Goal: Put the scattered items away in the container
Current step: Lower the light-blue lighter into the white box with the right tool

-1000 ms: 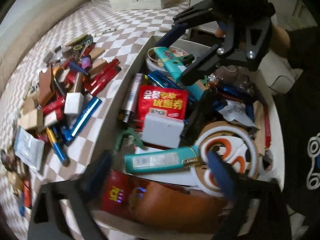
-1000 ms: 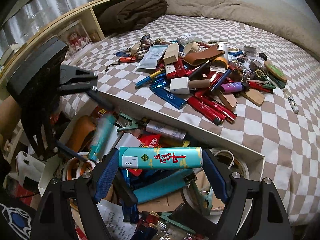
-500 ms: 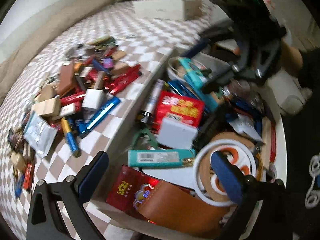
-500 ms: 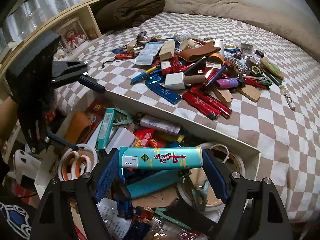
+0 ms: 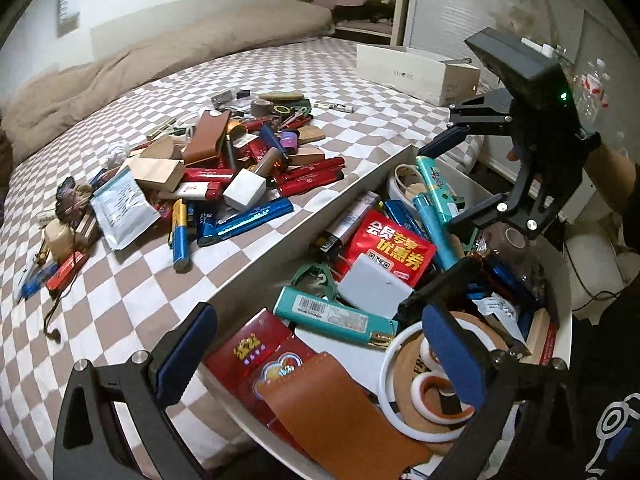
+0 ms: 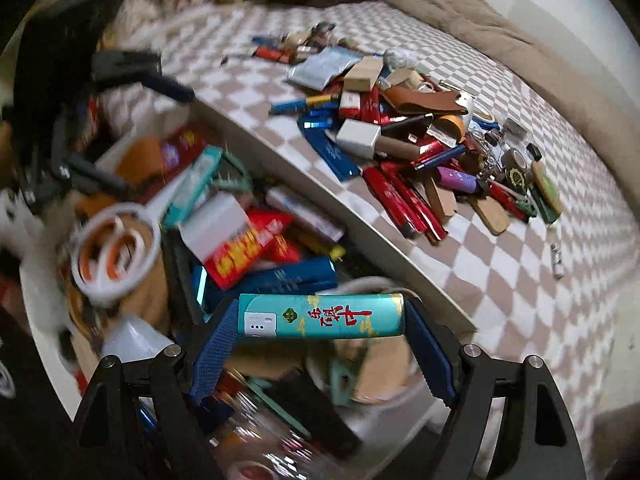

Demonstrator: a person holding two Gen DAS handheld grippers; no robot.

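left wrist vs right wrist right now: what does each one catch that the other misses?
Left wrist only: the cardboard box at the bed's far edge, and the open, empty left tongs. Right wrist only: the red characters on the teal tube, clamped end to end in the right tongs. Both: white bin, red coupon packet, white ring, pile on the bed.

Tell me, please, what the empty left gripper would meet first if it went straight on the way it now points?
Probably the teal barcoded box lying in the white container, just ahead between the open left gripper fingers; depth is unclear, so the red packet beneath might come first.
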